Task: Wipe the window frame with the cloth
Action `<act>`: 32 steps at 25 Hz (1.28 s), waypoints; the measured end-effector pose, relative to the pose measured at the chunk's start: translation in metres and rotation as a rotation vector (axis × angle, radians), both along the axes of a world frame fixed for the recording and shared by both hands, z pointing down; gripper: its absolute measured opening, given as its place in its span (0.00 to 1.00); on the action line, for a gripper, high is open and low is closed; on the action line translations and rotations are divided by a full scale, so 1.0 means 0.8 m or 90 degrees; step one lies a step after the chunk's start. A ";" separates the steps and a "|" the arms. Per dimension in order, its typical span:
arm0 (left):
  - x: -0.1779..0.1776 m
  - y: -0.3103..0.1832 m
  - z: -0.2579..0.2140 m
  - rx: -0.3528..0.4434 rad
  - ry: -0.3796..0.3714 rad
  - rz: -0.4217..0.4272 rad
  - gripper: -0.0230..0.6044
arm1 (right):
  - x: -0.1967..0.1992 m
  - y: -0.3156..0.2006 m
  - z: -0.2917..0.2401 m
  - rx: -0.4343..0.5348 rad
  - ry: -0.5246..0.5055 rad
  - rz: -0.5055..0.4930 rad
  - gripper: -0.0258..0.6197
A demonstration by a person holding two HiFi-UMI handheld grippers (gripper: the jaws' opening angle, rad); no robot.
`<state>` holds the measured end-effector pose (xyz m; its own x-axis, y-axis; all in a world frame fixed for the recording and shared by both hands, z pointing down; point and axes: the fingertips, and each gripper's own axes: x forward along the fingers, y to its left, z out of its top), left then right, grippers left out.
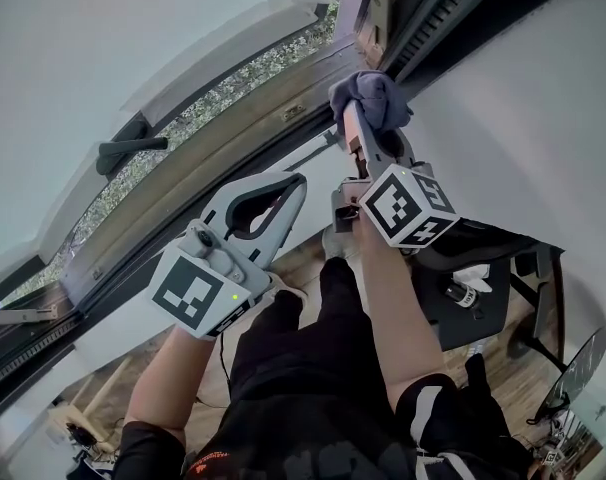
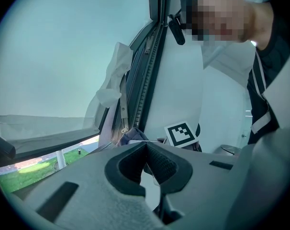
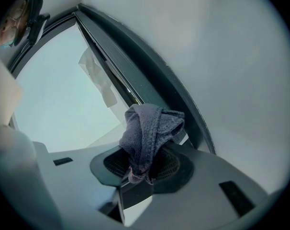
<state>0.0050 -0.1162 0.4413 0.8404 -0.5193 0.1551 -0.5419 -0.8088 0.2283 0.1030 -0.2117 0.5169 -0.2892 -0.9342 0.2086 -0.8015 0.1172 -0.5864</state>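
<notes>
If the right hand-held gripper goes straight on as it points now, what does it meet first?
Probably the dark window frame, met first by the cloth clamped in the right hand-held gripper; the gap is unclear.

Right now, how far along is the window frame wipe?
Done: the cloth is clamped in the right gripper. In hand: it is held at the window frame corner, contact unclear. Left: the frame run toward the window handle; no wiped streaks show, so progress can't be judged. The left gripper is shut, empty.
</notes>
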 end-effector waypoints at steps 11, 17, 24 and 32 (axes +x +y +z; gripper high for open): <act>0.000 0.004 -0.065 0.055 0.025 -0.003 0.07 | -0.012 0.013 -0.106 0.081 0.039 -0.032 0.22; -0.002 0.002 -0.123 0.108 0.039 -0.010 0.07 | -0.020 0.018 -0.229 0.205 0.134 -0.074 0.22; 0.004 -0.002 -0.204 0.184 0.064 -0.014 0.07 | -0.007 0.024 -0.384 0.341 0.201 -0.101 0.22; 0.018 0.003 -0.270 0.246 0.062 -0.018 0.07 | -0.007 0.045 -0.513 0.437 0.203 -0.123 0.22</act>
<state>0.0191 -0.1140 0.2250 0.8261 -0.5470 -0.1352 -0.5560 -0.8303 -0.0382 0.0976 -0.1760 0.1064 -0.4829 -0.8237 -0.2973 -0.8476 0.5250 -0.0778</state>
